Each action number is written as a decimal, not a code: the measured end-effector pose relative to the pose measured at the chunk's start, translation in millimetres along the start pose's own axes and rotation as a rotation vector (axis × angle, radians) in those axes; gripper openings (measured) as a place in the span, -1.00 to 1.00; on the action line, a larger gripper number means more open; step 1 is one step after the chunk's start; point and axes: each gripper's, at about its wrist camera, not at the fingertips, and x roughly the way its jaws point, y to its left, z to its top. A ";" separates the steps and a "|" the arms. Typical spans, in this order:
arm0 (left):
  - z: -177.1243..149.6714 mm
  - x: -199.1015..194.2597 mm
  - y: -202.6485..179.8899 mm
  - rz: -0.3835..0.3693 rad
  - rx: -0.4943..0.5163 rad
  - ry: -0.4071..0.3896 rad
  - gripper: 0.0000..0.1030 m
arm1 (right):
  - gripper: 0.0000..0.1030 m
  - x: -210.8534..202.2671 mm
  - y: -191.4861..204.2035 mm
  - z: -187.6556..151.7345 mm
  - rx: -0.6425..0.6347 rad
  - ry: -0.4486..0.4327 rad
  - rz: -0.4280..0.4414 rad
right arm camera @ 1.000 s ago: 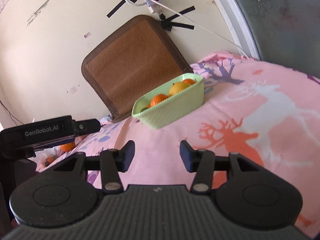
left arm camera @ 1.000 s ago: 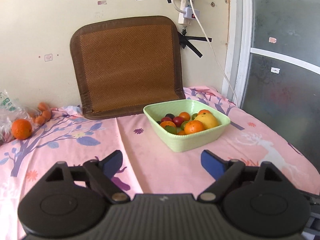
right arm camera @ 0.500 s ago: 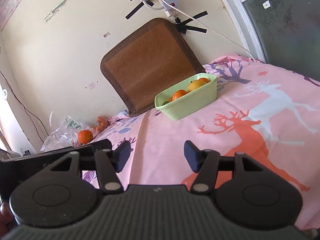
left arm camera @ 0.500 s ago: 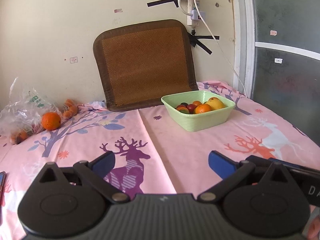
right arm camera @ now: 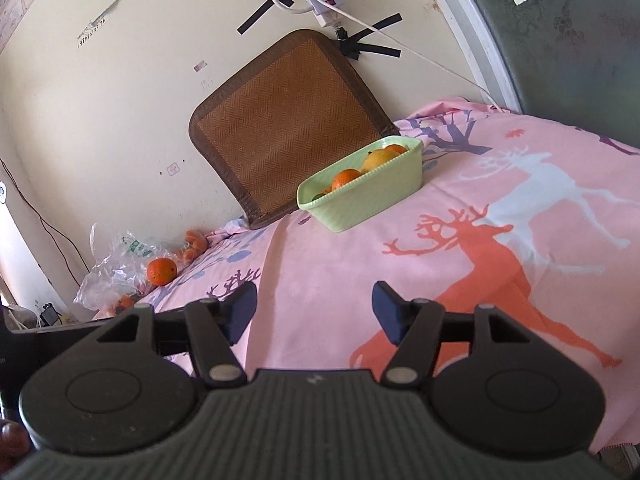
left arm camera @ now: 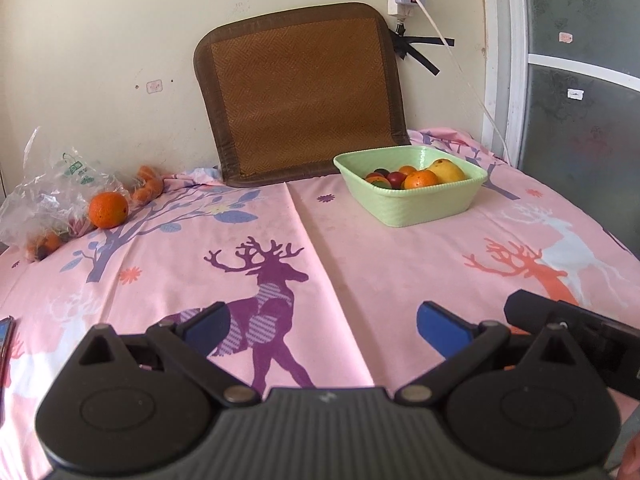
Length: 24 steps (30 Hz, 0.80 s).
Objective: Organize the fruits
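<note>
Honestly, mostly done: green bowl [left arm camera: 412,190] holds fruit, one orange [left arm camera: 108,210] sits well left; my left claw [left arm camera: 320,326] gapes empty, right claw [right arm camera: 314,306] is opening, empty.

Left gripper [left arm camera: 322,324]: jaws spread wide, nothing between them. Right gripper [right arm camera: 314,312]: jaws opening, likewise empty.

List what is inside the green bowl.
In the green bowl: an orange, a yellow mango, a red fruit, and other small fruits. The bowl wall and top fruits hide anything underneath.
</note>
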 end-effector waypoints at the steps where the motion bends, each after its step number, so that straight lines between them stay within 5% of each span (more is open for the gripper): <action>1: -0.5 0.9 0.2 0.005 -0.002 0.000 1.00 | 0.28 0.8 -0.6 0.1 0.001 0.002 -0.001; 8: -2.3 12.8 -0.1 0.060 0.036 0.001 1.00 | 0.29 7.4 -3.0 -1.9 0.008 0.020 -0.007; 24: -5.4 37.3 13.6 0.045 0.011 0.080 1.00 | 0.30 21.9 -8.4 -5.4 0.024 0.049 -0.035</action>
